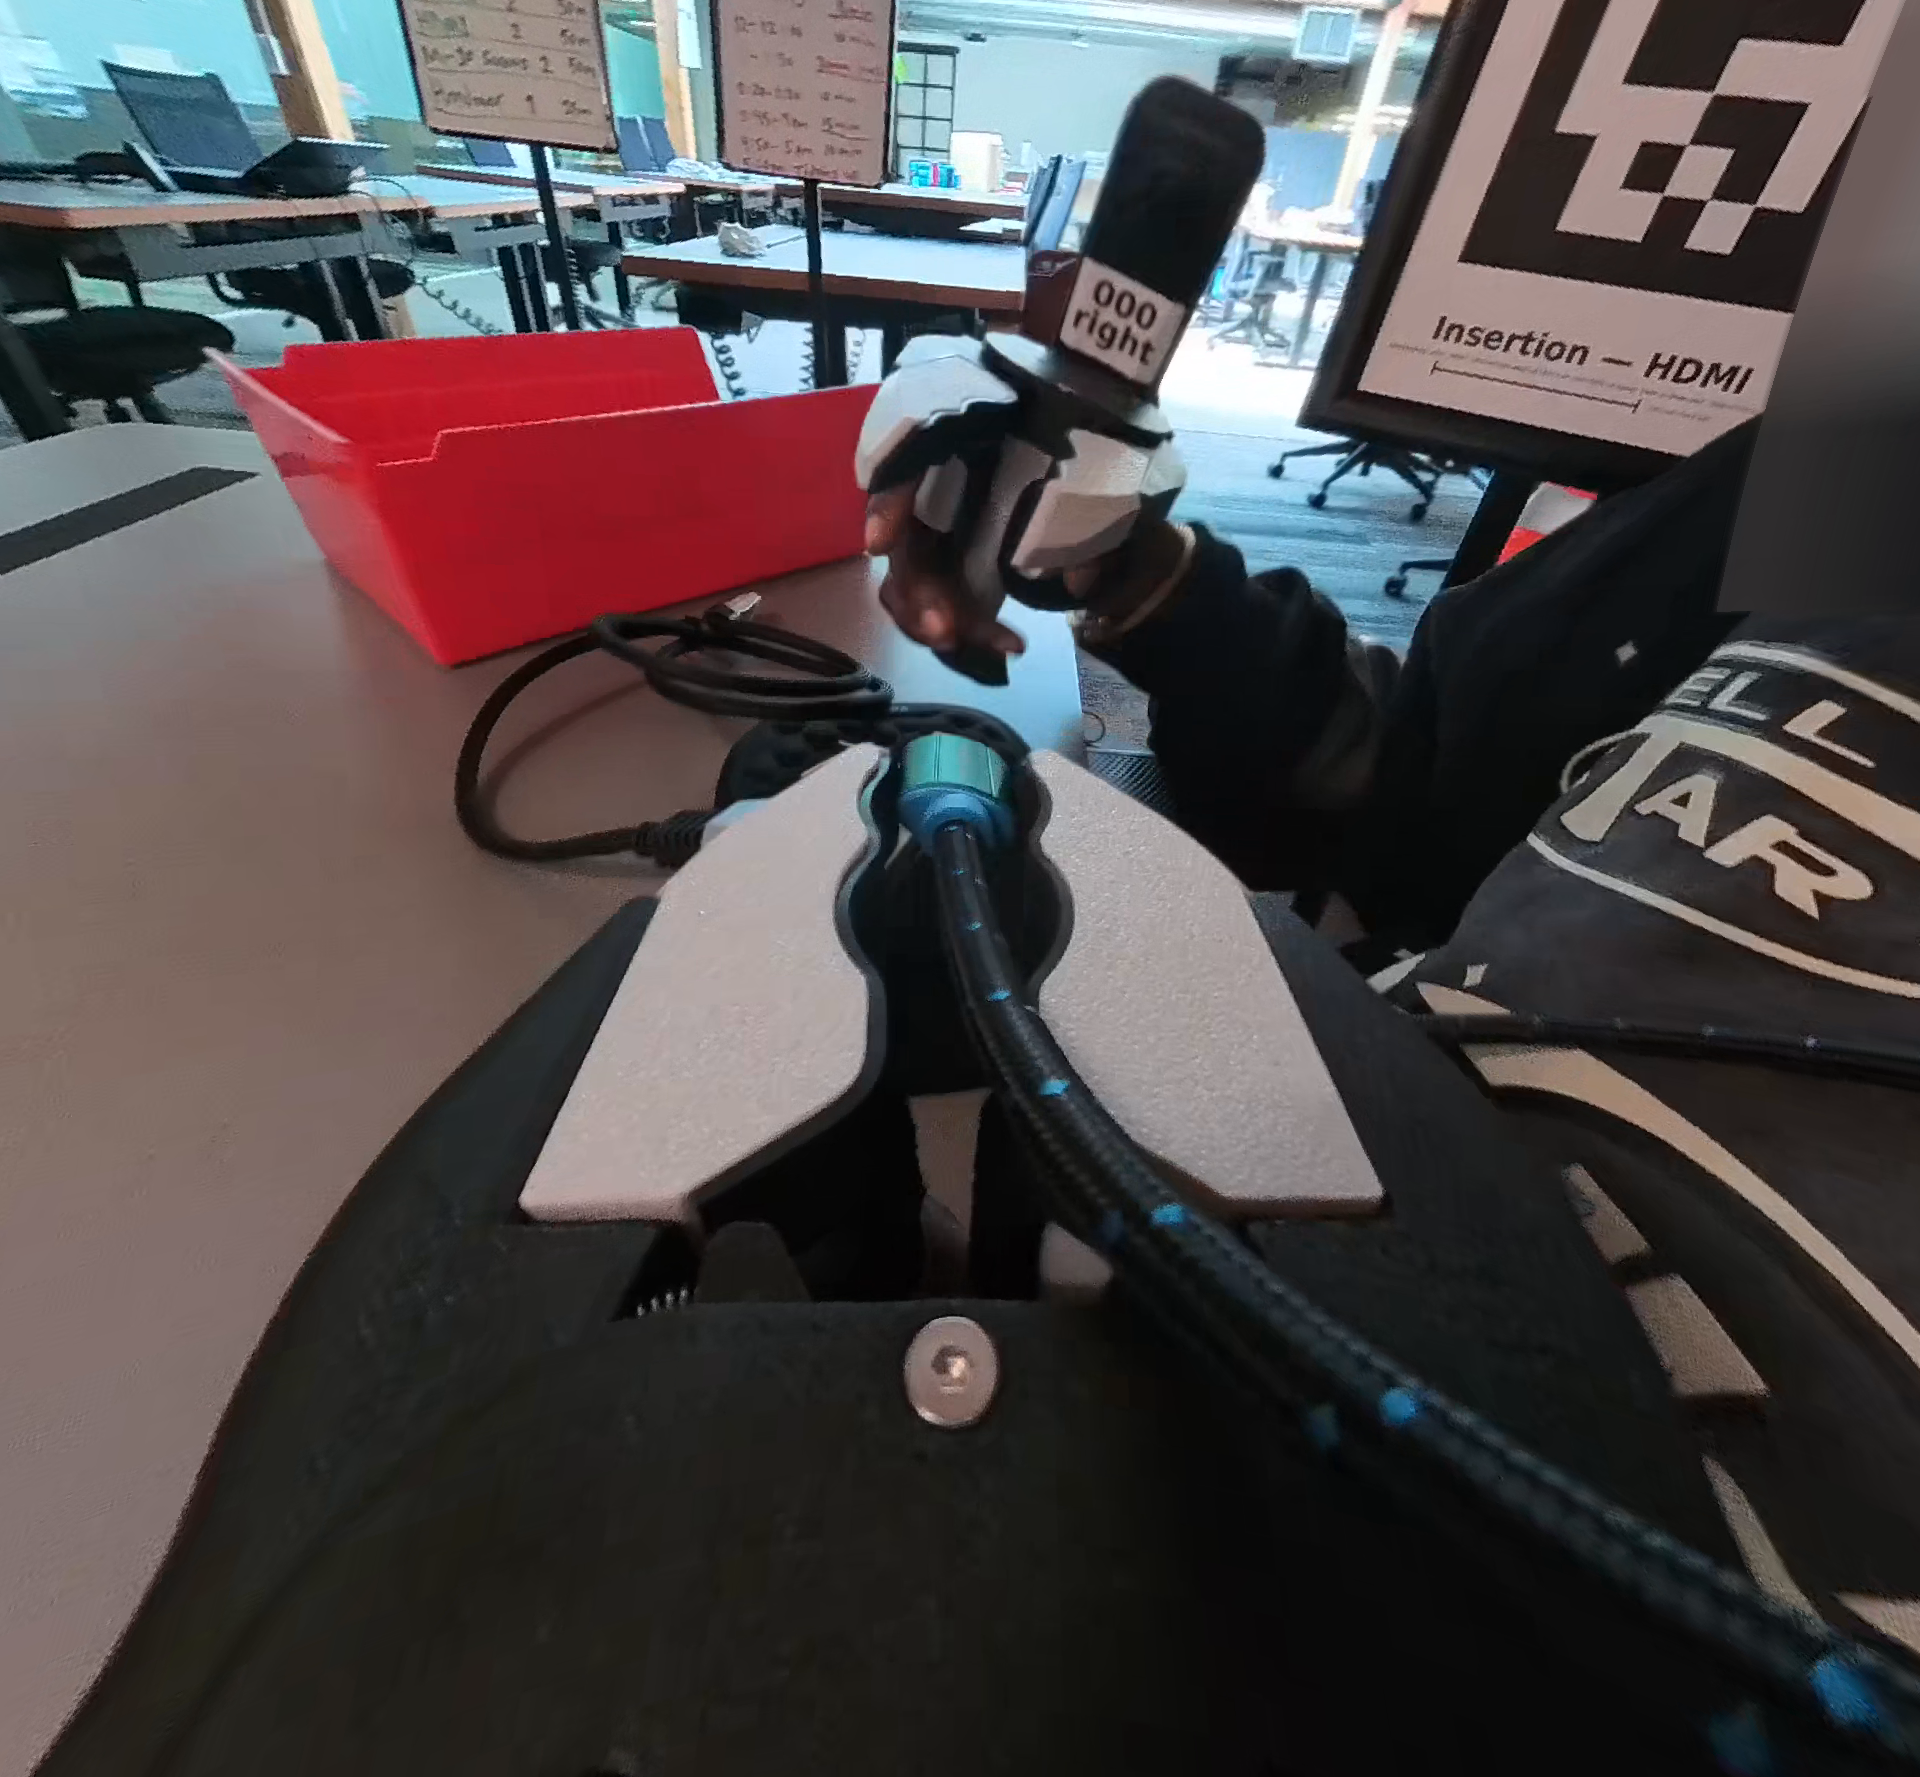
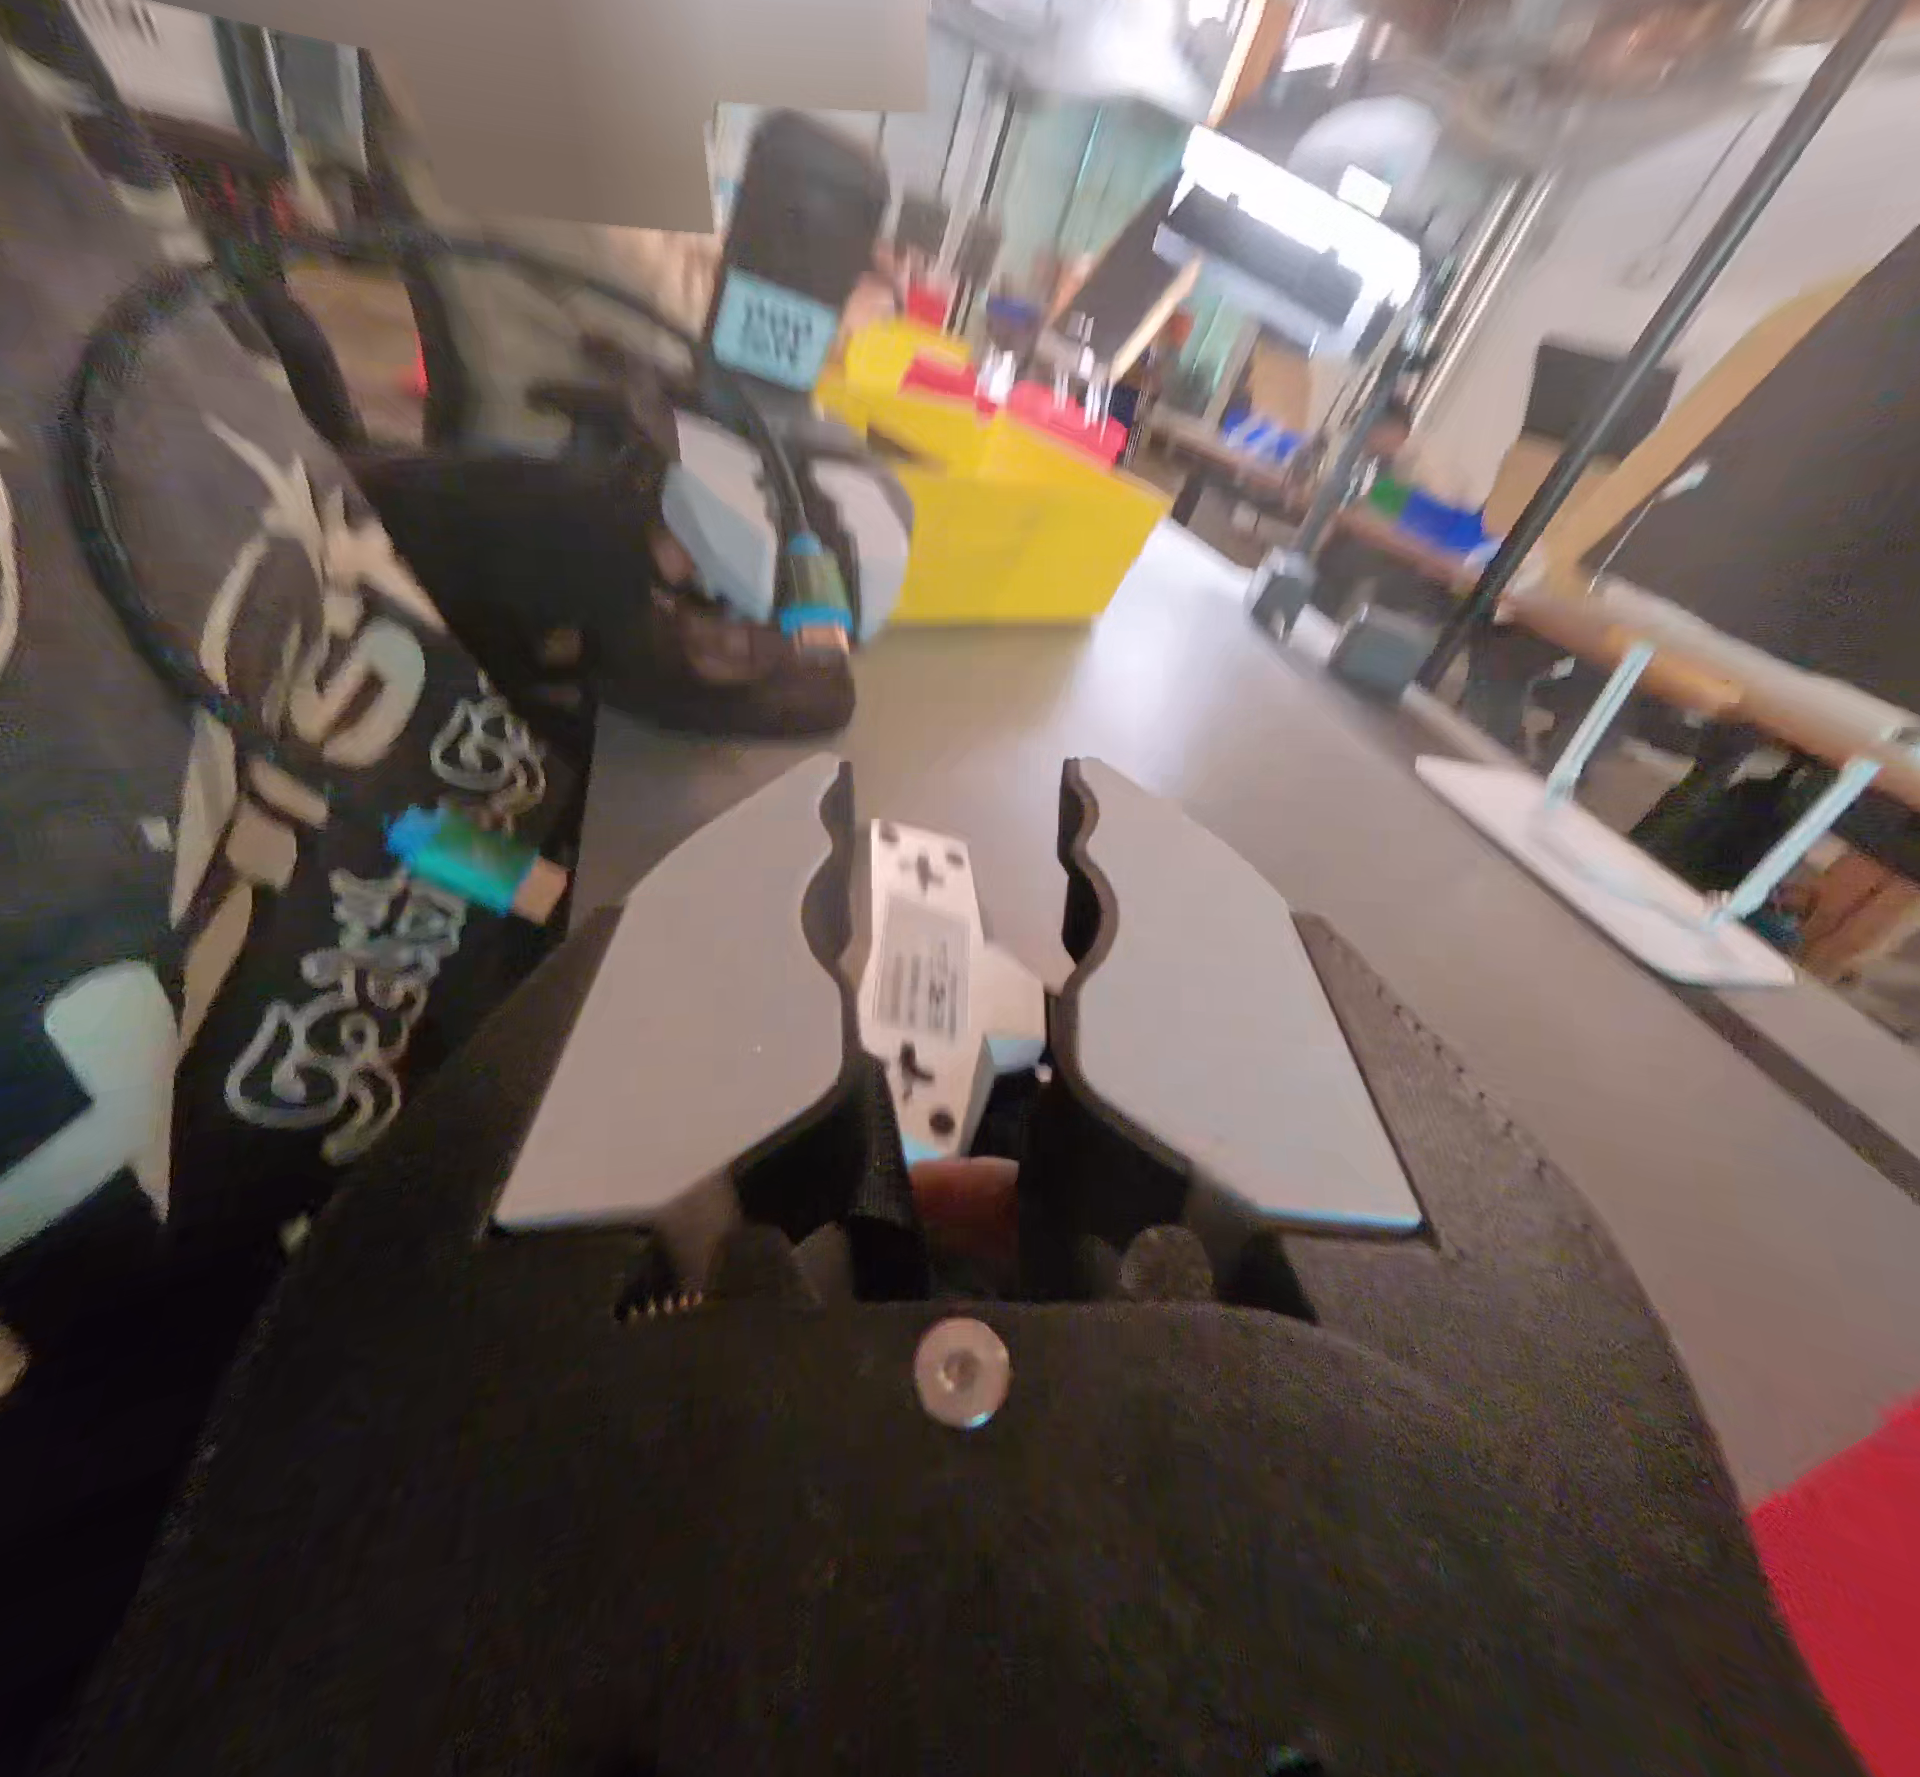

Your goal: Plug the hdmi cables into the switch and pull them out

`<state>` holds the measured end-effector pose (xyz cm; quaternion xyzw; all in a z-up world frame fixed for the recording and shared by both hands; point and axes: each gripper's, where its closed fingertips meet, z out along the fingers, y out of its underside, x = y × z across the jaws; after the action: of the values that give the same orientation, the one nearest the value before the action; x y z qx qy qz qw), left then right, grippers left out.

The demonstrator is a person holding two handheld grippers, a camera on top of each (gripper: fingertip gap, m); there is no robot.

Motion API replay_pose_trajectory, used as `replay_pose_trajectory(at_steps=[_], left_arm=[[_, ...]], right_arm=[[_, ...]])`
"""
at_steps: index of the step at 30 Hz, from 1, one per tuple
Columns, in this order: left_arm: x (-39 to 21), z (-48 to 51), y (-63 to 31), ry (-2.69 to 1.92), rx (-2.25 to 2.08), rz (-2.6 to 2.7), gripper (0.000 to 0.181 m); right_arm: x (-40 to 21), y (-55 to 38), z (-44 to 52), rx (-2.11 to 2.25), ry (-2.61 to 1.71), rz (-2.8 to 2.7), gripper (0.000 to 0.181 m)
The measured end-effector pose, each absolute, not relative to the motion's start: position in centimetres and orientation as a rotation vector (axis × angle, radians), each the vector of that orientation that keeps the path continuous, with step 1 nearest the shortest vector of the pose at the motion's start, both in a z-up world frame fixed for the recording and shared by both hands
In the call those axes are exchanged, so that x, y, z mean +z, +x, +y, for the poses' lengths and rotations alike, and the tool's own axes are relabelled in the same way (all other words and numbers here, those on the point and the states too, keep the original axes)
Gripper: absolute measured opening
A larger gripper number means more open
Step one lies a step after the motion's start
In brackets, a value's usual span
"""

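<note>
My left gripper is shut on the teal-and-blue plug of a black braided HDMI cable. The cable runs back over the gripper to the right. My right gripper is held above the table with a small white switch between its fingers, labelled underside facing the camera. The right gripper also shows in the left wrist view, raised in a hand. The left gripper with its plug shows in the right wrist view. A second teal HDMI plug hangs in front of the person's dark clothing.
A red bin stands on the grey table behind a coiled black cable. A yellow bin stands beyond the left gripper. A framed marker sign stands at the right. The person's torso is close by.
</note>
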<state>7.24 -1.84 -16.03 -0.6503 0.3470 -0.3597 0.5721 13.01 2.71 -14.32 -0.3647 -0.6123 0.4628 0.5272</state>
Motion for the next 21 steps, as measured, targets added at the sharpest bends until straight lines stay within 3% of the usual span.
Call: replay_pose_trajectory(at_steps=[3,5,9,15,21], left_arm=[[-16.3,-2.8,6.0,-1.531,-0.799,0.796,0.02],[-16.4,-3.1,5.1,-1.534,-0.769,0.767,0.02],[-16.2,-3.1,4.3,-1.512,-0.726,0.714,0.02],[-15.8,-3.2,3.9,-1.477,-0.758,0.684,0.02],[-15.2,-3.5,3.2,-1.432,-0.769,0.645,0.02]], right_arm=[[-16.7,12.9,3.5,0.817,-0.91,-1.734,0.043],[-17.7,12.8,4.9,0.555,-0.903,-1.938,0.029],[-19.2,11.9,8.4,0.269,-1.024,-2.299,0.02],[-23.9,10.6,9.0,0.019,-0.731,-2.834,0.058],[-25.5,9.7,8.7,0.098,-0.576,-3.006,0.059]])
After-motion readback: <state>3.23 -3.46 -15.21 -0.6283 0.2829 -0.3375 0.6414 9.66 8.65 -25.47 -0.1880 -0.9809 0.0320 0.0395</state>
